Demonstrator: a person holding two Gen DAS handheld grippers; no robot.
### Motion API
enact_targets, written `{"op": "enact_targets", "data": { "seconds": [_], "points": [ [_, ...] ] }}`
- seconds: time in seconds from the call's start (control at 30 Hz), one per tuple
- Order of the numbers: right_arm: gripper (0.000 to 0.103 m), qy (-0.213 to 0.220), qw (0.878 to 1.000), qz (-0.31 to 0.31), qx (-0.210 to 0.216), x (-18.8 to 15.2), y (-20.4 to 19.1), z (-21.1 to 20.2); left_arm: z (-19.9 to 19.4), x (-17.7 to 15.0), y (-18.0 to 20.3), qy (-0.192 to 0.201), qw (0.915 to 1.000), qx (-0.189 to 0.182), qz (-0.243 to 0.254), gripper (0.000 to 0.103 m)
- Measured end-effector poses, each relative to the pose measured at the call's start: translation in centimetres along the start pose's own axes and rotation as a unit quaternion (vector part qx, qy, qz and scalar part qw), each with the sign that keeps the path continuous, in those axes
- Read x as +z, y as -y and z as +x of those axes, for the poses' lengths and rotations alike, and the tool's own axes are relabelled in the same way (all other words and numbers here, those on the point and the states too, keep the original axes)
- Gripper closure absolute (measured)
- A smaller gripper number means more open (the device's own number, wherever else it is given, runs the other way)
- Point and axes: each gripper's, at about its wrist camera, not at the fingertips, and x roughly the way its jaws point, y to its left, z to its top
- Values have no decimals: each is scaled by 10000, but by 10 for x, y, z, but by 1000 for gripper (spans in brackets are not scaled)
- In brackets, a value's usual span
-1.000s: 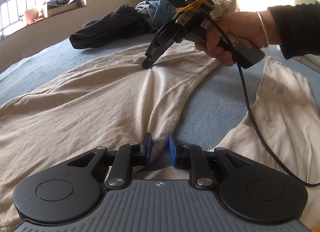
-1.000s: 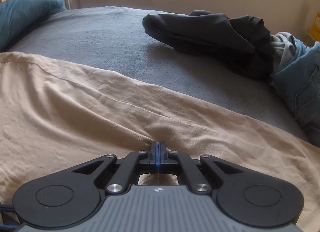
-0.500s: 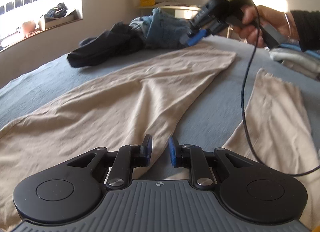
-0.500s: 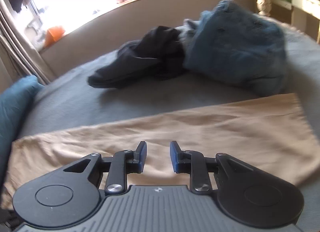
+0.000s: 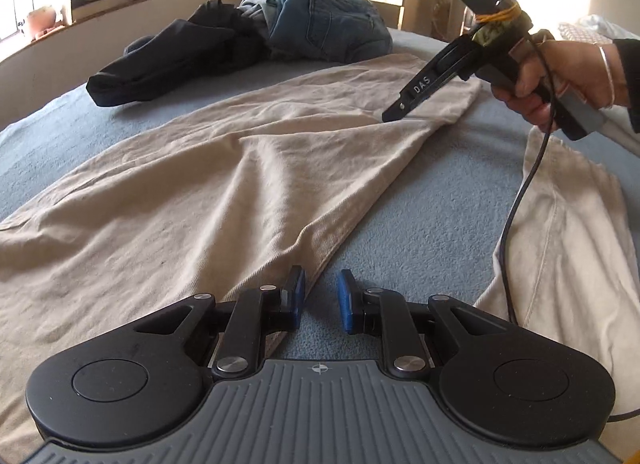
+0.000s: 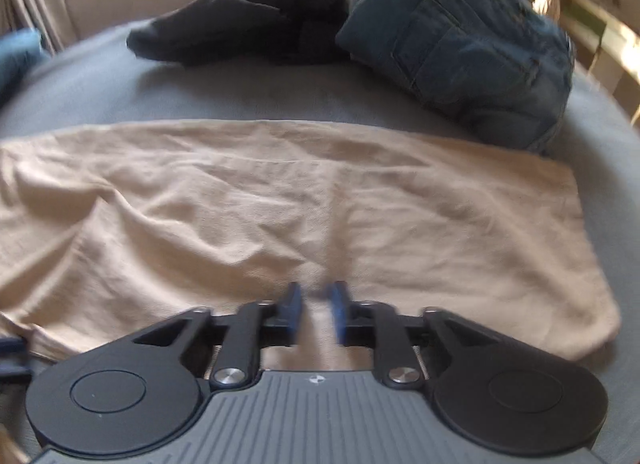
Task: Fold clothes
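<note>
Beige trousers point(image 5: 208, 192) lie spread on the blue-grey bed point(image 5: 420, 224). One leg runs up to a hem at the far right; the other leg point(image 5: 560, 232) lies to the right. My left gripper point(image 5: 320, 298) is open, low over the bed at the inner edge of the long leg, with cloth beside its left finger. A hand holds my right gripper point(image 5: 394, 114), whose tips come down onto the long leg near its hem. In the right wrist view the right gripper point(image 6: 316, 306) is open and blurred over the beige leg point(image 6: 360, 204).
A heap of blue jeans point(image 5: 332, 16) and a dark garment point(image 5: 172, 60) lies beyond the trousers, also jeans point(image 6: 480, 48) and dark garment point(image 6: 248, 12). A black cable point(image 5: 516, 216) hangs from the right gripper across the bed. A window sill and shelves stand behind.
The right gripper let go of the cloth at mid-leg, lifted away open, and has come down near the hem end. The left gripper stays open; the cloth edge now lies beside its left finger.
</note>
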Motion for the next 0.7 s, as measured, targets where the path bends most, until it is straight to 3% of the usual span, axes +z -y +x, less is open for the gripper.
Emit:
{"op": "enact_targets", "data": {
  "seconds": [0.27,0.47,0.57,0.7],
  "points": [
    [103,284,9972,32,-697,10,3,14,-2,-4,2,77,9999,-3,128,86],
    [103,246,9967,407,-663,19,20,26,-2,-6,4,121,9998,5,177,86],
    [103,558,9935,870,-481,19,39,9,-3,-9,6,177,9996,29,220,86],
    [96,794,9805,1568,-878,8,85,-14,-3,-11,7,264,9994,50,230,86]
  ]
}}
